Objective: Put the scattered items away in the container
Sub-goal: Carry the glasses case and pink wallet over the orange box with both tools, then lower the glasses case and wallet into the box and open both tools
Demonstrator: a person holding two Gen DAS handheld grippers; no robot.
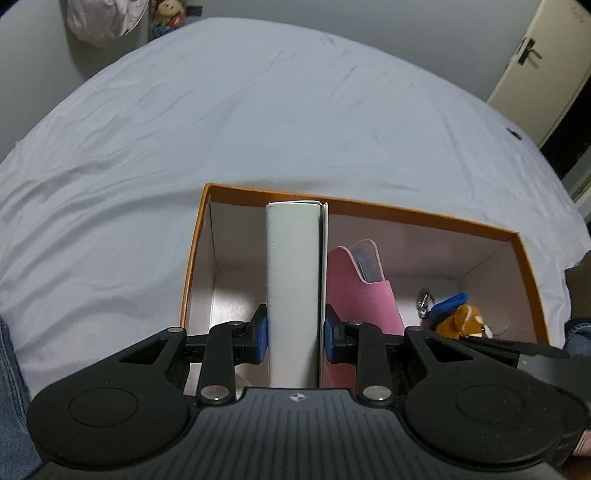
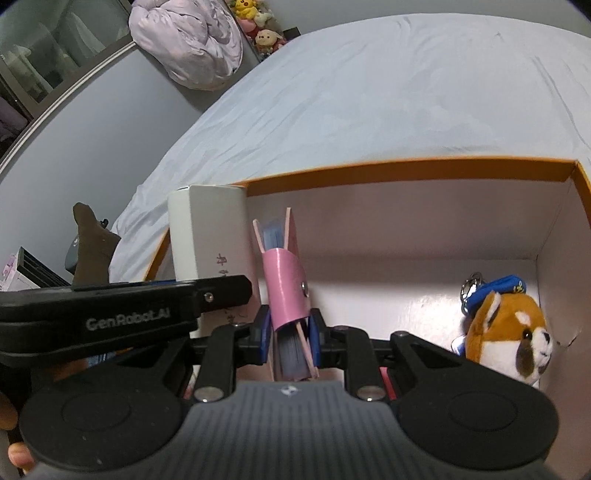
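An orange box (image 1: pixel 424 214) with white inner walls lies open on the bed; it also shows in the right wrist view (image 2: pixel 406 171). My left gripper (image 1: pixel 295 334) is shut on a white book (image 1: pixel 293 280) held upright inside the box, also seen in the right wrist view (image 2: pixel 208 236). My right gripper (image 2: pixel 289 334) is shut on a pink-covered notebook (image 2: pixel 286 280), held upright beside the white book; it shows in the left wrist view (image 1: pixel 360 291). A brown and white plush keychain (image 2: pixel 509 332) with a blue cap lies in the box's right end, also in the left wrist view (image 1: pixel 461 317).
The white bedsheet (image 1: pixel 258 110) spreads around the box. A pale quilt bundle (image 2: pixel 188 40) and plush toys (image 2: pixel 258 22) sit beyond the bed's far corner. A door (image 1: pixel 546 66) stands at the far right. A brown sock (image 2: pixel 92 243) shows at the left.
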